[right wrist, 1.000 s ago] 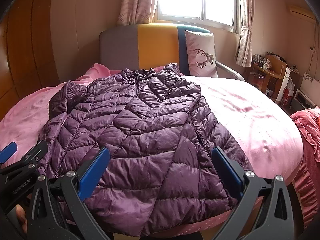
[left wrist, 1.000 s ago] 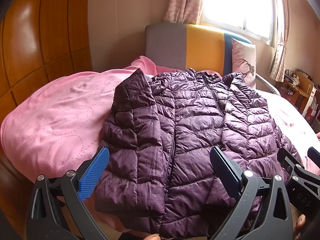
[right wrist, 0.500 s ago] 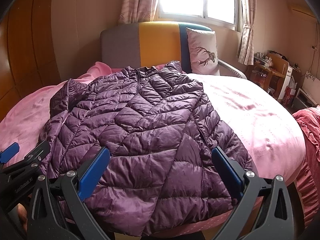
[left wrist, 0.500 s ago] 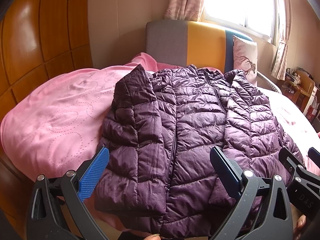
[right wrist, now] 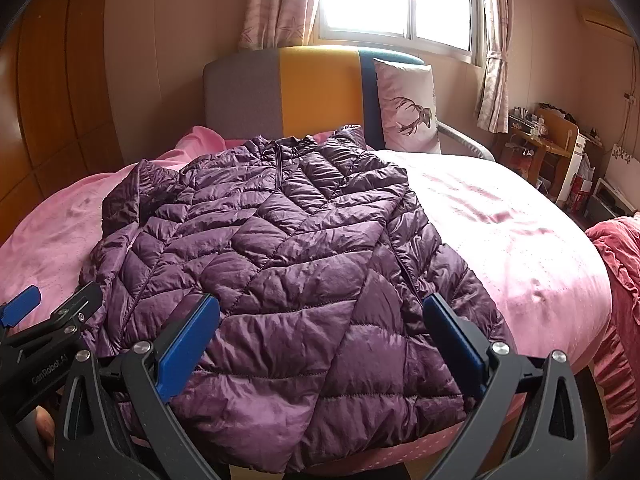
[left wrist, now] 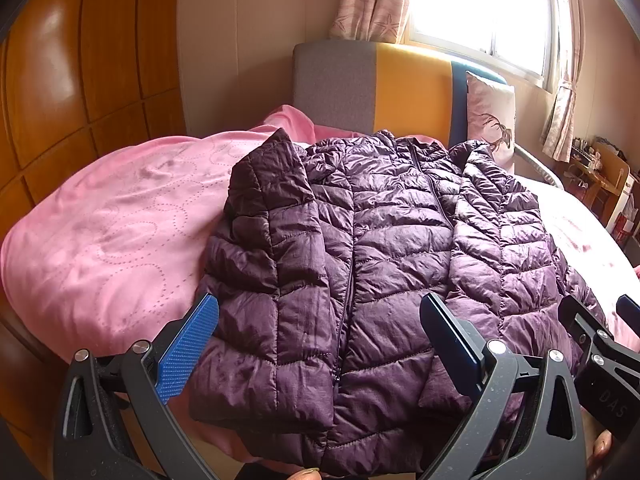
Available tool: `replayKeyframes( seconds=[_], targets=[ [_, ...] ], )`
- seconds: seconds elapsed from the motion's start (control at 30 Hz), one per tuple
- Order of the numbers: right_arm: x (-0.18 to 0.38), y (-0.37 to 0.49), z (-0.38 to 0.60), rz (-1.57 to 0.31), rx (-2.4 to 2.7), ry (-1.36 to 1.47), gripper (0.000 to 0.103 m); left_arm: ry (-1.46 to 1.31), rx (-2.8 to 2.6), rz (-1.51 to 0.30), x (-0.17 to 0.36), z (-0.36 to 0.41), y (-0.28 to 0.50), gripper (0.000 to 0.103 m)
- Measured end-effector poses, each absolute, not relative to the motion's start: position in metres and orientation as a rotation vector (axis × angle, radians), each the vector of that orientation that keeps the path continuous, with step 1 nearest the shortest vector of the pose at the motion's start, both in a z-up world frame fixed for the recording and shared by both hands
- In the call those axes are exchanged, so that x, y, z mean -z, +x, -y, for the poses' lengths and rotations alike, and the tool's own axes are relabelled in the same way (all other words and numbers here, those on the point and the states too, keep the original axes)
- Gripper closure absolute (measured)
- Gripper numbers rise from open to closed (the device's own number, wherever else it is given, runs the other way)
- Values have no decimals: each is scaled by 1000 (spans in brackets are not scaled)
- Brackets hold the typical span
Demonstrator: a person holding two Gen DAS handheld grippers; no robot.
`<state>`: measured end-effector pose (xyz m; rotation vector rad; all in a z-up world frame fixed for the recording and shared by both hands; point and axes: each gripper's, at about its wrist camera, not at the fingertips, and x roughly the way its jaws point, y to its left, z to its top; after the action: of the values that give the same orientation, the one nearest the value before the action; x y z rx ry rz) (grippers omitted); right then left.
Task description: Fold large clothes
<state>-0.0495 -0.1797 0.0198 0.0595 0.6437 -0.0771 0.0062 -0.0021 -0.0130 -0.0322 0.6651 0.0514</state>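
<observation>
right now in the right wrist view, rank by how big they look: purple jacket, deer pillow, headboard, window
1. purple jacket, by far the largest, though it lies nearest the camera
2. headboard
3. window: close to the headboard, so this order is unsure
4. deer pillow, smallest

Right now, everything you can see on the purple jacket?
The jacket is a dark purple quilted puffer with a shiny shell. It lies front up and zipped on the pink bedspread, collar toward the headboard, hem at the near edge, both sleeves folded over the front. Neither open gripper touches it.
</observation>
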Motion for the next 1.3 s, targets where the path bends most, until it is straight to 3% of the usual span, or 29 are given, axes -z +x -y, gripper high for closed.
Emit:
replayKeyframes(
  seconds=[0.4,0.73,0.77,0.8,0.83,0.87,0.9,0.97,1.0,1.1,1.3],
  targets=[
    [-22,-48,178,-631,25,72,2,-34,-59,-701,23,-4,16,4],
    [-11,-22,143,-675,-201,-41,2,5,-29,-841,62,-26,39,4],
    [-3,-15,136,-710,-220,-70,2,6,-25,-855,67,-27,41,7],
    [5,-8,130,-747,-235,-98,2,8,-22,-867,70,-28,43,19],
    [15,-1,124,-789,-249,-126,9,6,-7,-891,75,-31,45,23],
    [25,5,119,-831,-268,-153,31,-5,7,-895,76,-33,46,27],
    [30,7,116,-851,-291,-168,40,-20,22,-893,75,-35,46,36],
    [27,7,119,-843,-314,-168,76,-41,67,-883,70,-38,46,49],
    [23,8,124,-842,-320,-157,82,-55,83,-880,68,-40,46,55],
    [4,12,153,-824,-337,-83,88,-143,126,-872,58,-56,48,72],
    [-41,24,253,-688,-72,-36,89,-224,82,-849,37,-106,65,83]
  ],
)
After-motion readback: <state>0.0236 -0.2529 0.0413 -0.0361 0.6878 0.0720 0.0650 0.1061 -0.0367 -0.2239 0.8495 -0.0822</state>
